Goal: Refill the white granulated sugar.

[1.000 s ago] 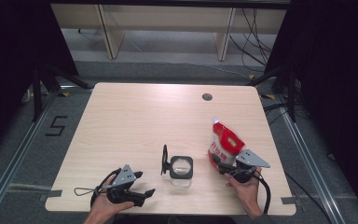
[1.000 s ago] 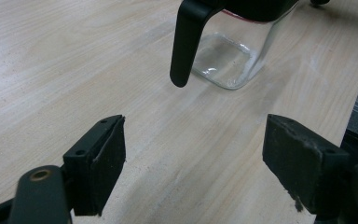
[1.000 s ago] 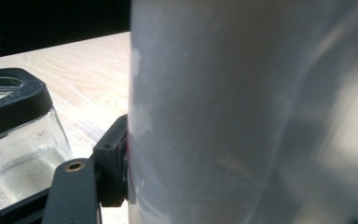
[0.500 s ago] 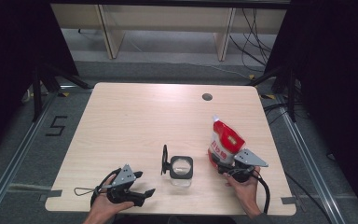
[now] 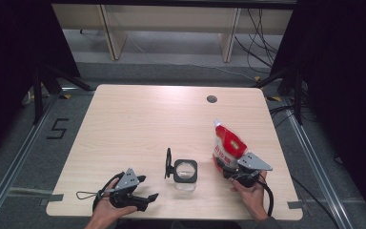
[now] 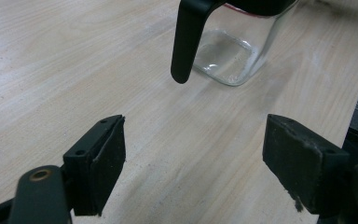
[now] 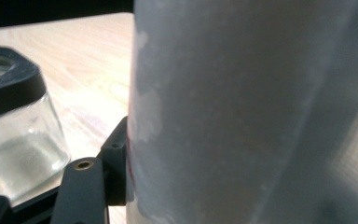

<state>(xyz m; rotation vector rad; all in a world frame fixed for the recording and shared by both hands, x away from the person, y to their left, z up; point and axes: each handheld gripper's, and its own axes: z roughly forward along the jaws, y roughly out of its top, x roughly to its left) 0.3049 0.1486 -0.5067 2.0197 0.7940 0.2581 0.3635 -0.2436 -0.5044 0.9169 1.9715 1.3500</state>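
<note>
- Right gripper (image 5: 226, 164) at the near right of the table (image 5: 138, 119), held in the person's right hand (image 5: 252, 193); its jaws have just been closing, with the red-and-white pouch (image 5: 228, 143) between them
- In the right gripper view the pouch (image 7: 242, 112) is pressed against the one visible jaw pad, so it is gripped
- Pouch stands upright, tilted slightly, just to the right of the glass jar (image 5: 185, 172)
- Jar sits near the table's front edge, middle; black rim, lid (image 5: 168, 163) swung up at its left side
- Left gripper (image 5: 148, 196) rests low at the near left in the left hand (image 5: 107, 212), jaws spread wide with nothing between, pointing toward the jar (image 6: 233, 56)
- Left gripper and jar are apart; bare wood lies between them
</note>
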